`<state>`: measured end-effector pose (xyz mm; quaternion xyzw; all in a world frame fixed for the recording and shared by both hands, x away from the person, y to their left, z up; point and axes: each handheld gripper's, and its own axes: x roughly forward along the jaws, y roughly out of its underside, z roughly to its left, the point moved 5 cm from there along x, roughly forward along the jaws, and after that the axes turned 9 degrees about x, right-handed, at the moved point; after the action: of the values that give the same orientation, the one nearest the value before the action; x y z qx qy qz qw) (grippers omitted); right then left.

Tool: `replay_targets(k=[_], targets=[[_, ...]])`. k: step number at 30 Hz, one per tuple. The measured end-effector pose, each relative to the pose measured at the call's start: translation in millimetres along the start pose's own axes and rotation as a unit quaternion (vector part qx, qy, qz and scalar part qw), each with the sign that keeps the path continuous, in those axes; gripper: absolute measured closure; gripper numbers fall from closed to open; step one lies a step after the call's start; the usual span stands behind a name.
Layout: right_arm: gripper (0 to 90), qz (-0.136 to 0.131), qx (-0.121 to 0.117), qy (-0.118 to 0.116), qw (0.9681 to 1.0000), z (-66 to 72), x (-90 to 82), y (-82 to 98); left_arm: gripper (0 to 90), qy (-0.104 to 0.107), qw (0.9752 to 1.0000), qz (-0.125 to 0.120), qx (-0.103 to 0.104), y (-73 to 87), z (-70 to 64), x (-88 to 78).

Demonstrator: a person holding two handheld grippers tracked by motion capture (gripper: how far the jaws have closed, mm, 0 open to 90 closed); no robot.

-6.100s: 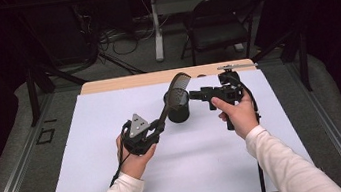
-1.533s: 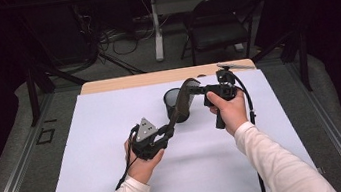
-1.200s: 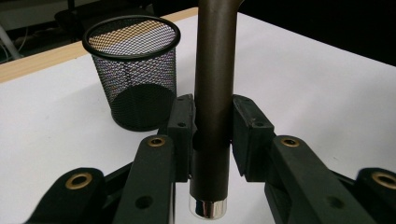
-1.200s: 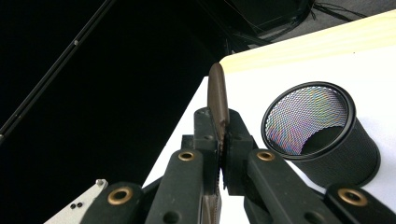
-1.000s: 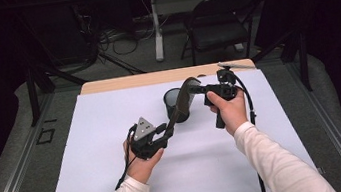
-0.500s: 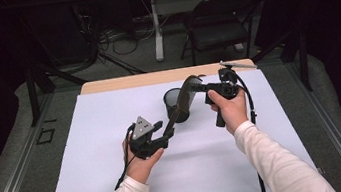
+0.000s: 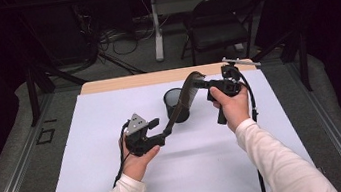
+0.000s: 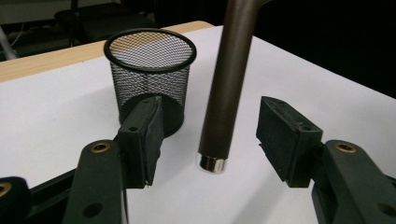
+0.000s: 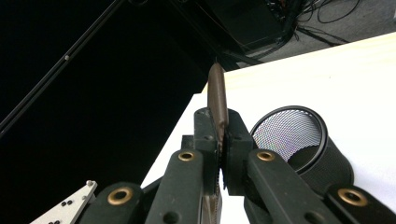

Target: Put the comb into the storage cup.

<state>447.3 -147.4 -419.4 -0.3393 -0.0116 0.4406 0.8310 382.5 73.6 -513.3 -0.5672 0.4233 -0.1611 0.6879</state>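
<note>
The left claw (image 8: 212, 144) is seen half open; its jaws have just been opening, and the lower end of the brown shoehorn (image 8: 226, 93) stands between the pads without being touched by them. A gap is left on both sides of the handle. The right claw (image 9: 220, 154) is closed tightly on the upper, flattened end of the shoehorn, which is pinched between the two black ribbed pads.

The shoehorn is long, smooth and dark brown, with a rounded handle that is finished by a shiny silver cap at its lower tip; the upper part is bent and gets thin, like a blade. It is held in the air over the middle of the surface (image 7: 95, 187), slanting from the right claw down to the left claw.

A black pen cup (image 7: 177, 104) of fine wire mesh, round and open on top, is placed upright on the white, matte surface, closer to the far edge, just behind the shoehorn.
</note>
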Motion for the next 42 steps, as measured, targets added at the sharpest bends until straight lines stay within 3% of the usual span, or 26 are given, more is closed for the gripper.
replay_targets(k=[2,5,11,17,23,42], targets=[[87.5,-0.002,-0.002,0.002,1.0,1.9,-1.1,-1.4,39.6,-0.01,0.9999,-0.006,0.011,-1.4,4.1,-2.1],[87.4,-0.003,-0.008,0.004,1.0,3.5,-2.6,-3.3,38.0,-0.009,0.9999,-0.008,0.012,-1.7,6.6,-2.2],[87.4,-0.006,-0.021,0.016,0.9996,6.6,-7.0,-9.7,36.5,-0.003,1.0,0.006,-0.006,0.5,11.7,-4.1],[87.4,-0.011,-0.03,0.025,0.9992,9.7,-10.5,-17.2,33.1,-0.018,0.999,0.036,-0.019,2.5,18.2,-4.3],[87.4,-0.014,-0.039,0.032,0.9986,13.2,-13.5,-22.9,28.7,-0.001,0.9993,0.022,-0.029,0.1,21.8,-8.3],[87.4,-0.031,-0.053,0.054,0.9966,22.3,-19.6,-45.7,16.7,-0.006,0.9993,0.029,-0.025,0.4,35.5,-19.2]])
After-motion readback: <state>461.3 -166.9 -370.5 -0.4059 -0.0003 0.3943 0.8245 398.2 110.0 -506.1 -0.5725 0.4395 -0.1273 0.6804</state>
